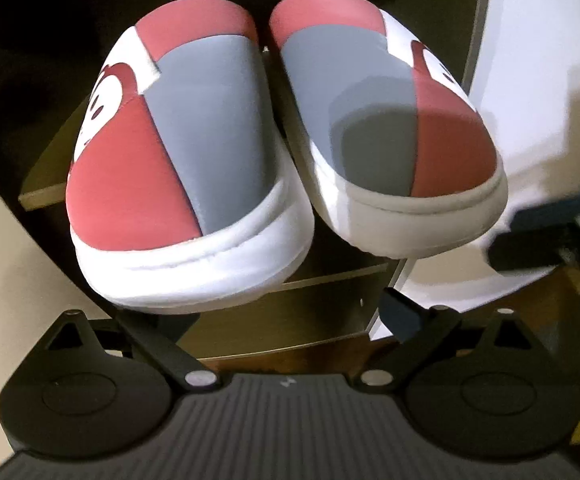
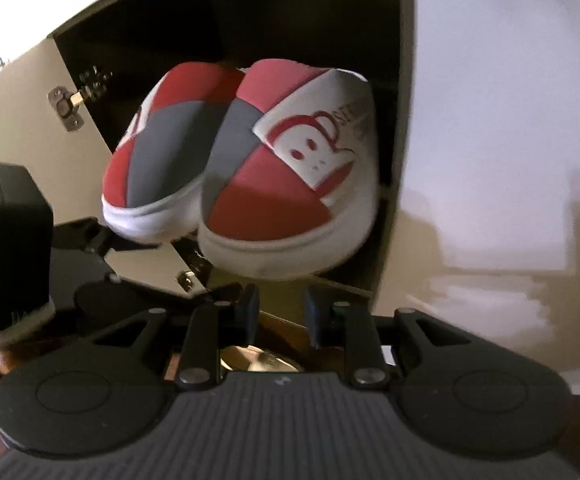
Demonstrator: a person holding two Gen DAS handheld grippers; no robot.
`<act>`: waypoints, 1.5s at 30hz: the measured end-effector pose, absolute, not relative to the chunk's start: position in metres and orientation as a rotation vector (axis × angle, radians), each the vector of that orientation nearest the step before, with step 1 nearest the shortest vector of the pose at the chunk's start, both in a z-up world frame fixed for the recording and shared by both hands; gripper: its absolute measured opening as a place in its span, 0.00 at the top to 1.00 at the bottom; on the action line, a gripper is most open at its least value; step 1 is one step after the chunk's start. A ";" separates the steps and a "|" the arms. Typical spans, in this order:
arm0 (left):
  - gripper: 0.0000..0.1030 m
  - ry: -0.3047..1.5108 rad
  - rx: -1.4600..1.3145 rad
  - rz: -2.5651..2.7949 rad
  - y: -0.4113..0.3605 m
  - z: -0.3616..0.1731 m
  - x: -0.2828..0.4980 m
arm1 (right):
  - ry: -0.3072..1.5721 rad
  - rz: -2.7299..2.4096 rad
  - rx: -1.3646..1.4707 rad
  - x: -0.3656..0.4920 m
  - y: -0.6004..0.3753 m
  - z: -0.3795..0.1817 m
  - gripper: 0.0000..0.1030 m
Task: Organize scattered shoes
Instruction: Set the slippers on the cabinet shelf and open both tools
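Two red, grey and white slippers with a monkey logo sit side by side on a shelf inside a dark cabinet, toes toward me. In the left wrist view the left slipper (image 1: 177,160) and the right slipper (image 1: 386,128) fill the frame. My left gripper (image 1: 273,312) is open, its fingers spread wide just below the slippers' toes, holding nothing. In the right wrist view both slippers, left (image 2: 157,156) and right (image 2: 294,184), show above my right gripper (image 2: 279,312), whose fingers stand close together with a narrow gap and nothing between them.
The cabinet has wooden shelves (image 1: 330,280) below the slippers. A white cabinet door (image 1: 538,100) stands open at the right, and a beige door with hinges (image 2: 67,106) at the left. The left gripper's body (image 2: 13,248) shows at the left of the right wrist view.
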State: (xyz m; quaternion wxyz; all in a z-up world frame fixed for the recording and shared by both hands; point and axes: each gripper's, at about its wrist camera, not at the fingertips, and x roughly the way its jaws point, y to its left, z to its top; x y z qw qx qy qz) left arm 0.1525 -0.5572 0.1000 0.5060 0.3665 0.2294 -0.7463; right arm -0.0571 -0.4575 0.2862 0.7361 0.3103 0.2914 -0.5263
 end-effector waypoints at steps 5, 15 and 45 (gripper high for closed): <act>0.06 0.517 0.914 -1.808 -0.588 0.103 0.152 | 0.602 -1.180 0.704 -0.047 -0.480 0.279 0.80; 0.06 0.452 0.933 -1.732 -0.586 0.097 0.160 | 0.589 -1.177 0.634 -0.025 -0.488 0.246 0.79; 0.16 0.269 0.900 -1.801 -0.579 0.130 0.175 | 0.527 -1.229 0.571 0.002 -0.511 0.247 0.83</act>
